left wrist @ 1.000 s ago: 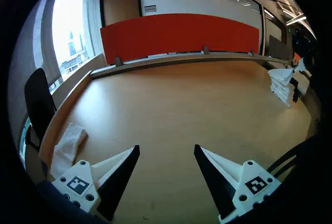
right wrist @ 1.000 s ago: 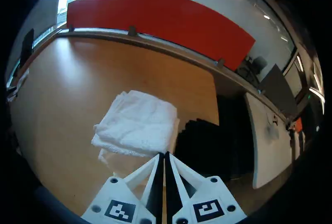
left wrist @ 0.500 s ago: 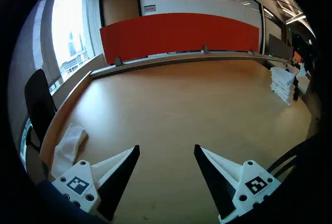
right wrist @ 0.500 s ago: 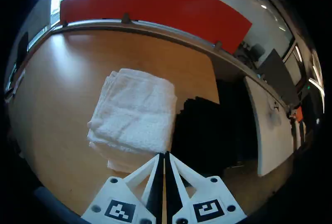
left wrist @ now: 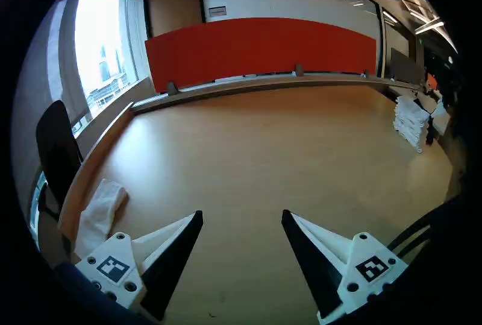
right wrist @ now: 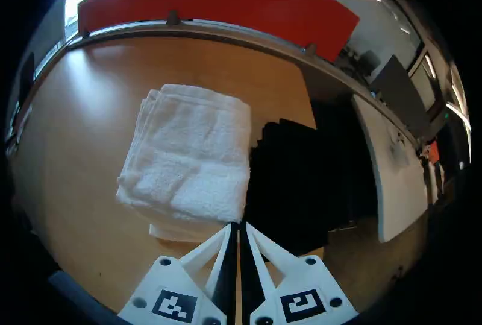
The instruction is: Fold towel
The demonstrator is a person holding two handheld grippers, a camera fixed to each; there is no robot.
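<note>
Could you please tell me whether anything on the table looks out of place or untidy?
One white towel lies loosely bunched at the edge of the table near the black chair, far from the neat towel stack. The stack's lowest layer pokes out a little.

Wooden table (left wrist: pixel 271 144) with folded towel stack (right wrist: pixel 187 162), perhaps a loose towel (left wrist: pixel 99 213).
</note>
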